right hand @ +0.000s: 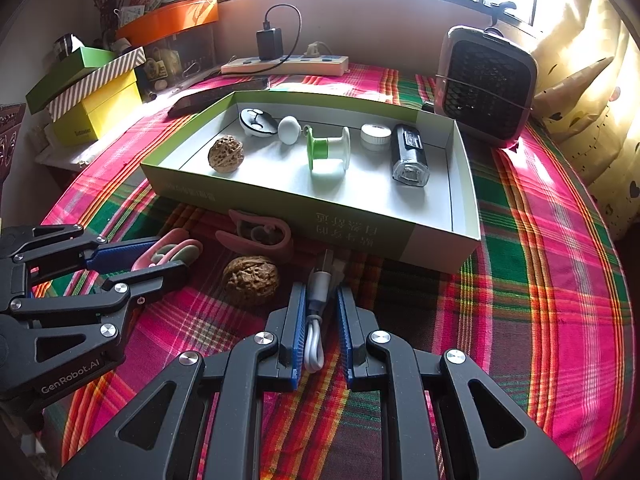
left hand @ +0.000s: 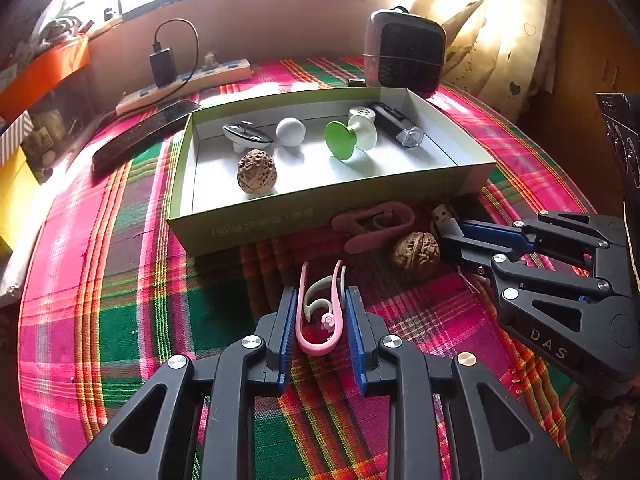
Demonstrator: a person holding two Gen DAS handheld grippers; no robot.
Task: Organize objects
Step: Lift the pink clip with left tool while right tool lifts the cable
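My left gripper (left hand: 321, 300) is shut on a pink clip (left hand: 320, 340) with a pale inner piece, low over the plaid cloth. My right gripper (right hand: 321, 296) is shut on a white USB cable (right hand: 314, 344), whose plug (right hand: 326, 268) points toward the box. A green-sided open box (left hand: 280, 220) holds a walnut (left hand: 257, 171), a white knob, a green-and-white spool (left hand: 348, 140), a white cap and a black device. In front of the box, on the cloth, lie a second pink clip (right hand: 256, 232) and a loose walnut (right hand: 251, 280), between the two grippers.
A small heater (left hand: 404, 52) stands behind the box at the right. A power strip (left hand: 192, 80) with a black charger and a dark phone (left hand: 140, 136) lie at the back left. Stacked boxes (right hand: 96, 108) sit off the table's left edge. A curtain hangs on the right.
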